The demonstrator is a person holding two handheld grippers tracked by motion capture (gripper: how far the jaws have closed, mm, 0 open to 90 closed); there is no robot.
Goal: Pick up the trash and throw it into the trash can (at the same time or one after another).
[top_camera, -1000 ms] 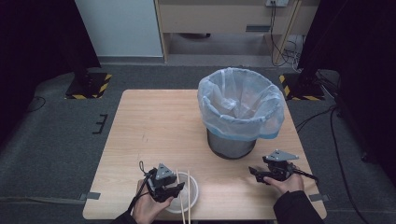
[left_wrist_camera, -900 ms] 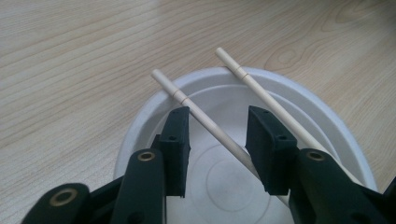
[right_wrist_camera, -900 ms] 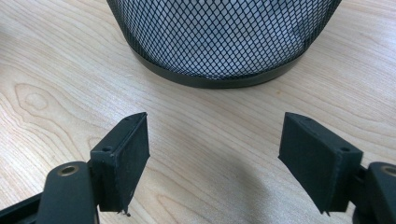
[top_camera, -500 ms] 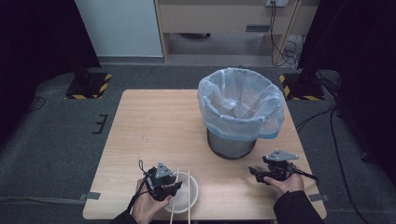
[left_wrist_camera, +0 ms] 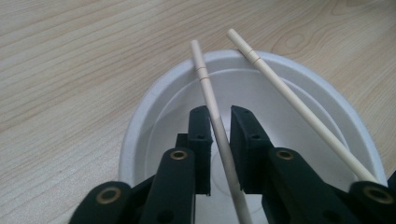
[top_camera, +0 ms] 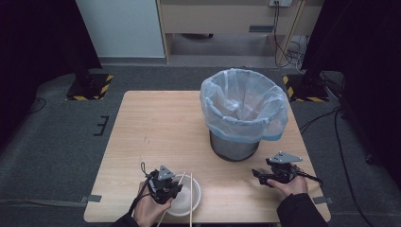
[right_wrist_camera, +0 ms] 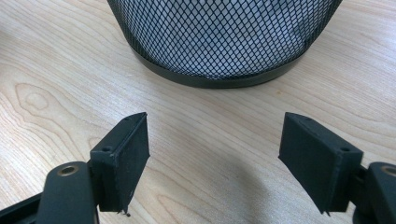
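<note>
Closing on chopstick (left_wrist_camera: 219,130) over bowl (left_wrist_camera: 154,98): left hand-held gripper (left_wrist_camera: 219,122); right hand-held gripper (right_wrist_camera: 214,154) gapes empty.

The table (top_camera: 161,127) has a light wooden top with visible grain and stands on a grey floor (top_camera: 56,142). A black mesh bin (top_camera: 234,147) with a pale blue bag (top_camera: 243,104) stands on its right half. A white bowl (top_camera: 187,198) sits near the front edge, left of centre, with two chopsticks (top_camera: 190,208) lying across its rim.
</note>
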